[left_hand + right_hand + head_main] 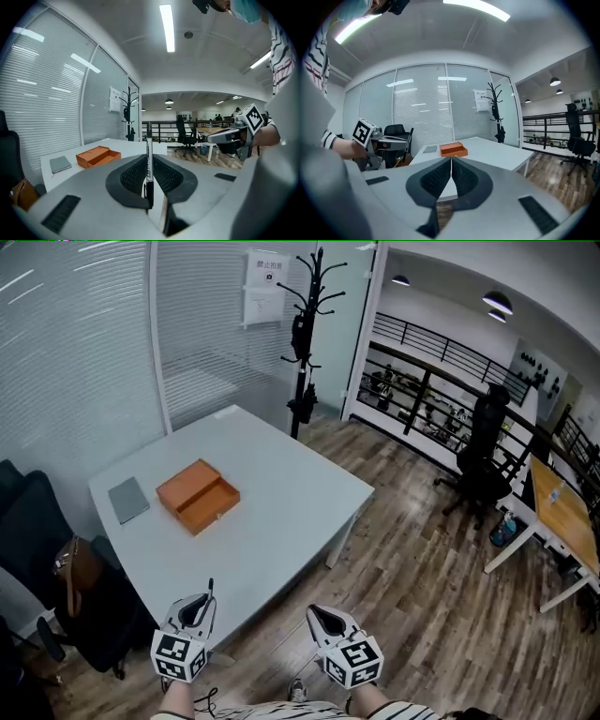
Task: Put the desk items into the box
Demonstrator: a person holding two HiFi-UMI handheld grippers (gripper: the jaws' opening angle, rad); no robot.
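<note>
We see a bright, evenly lit office: long ceiling strips (167, 28) and round lamps (497, 302) give the light. Reflected streaks lie across the glass wall (66, 343). The orange box (198, 495) casts barely a shadow on the pale tabletop (281, 493). Both gripper views bulge, darken at the corners, and blur close up. The head view bends straight lines too.

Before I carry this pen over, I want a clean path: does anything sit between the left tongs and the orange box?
Nothing visible does. Only bare table lies between the pen in the left tongs and the open orange box; the grey notebook lies beside the box, off that line.
</note>
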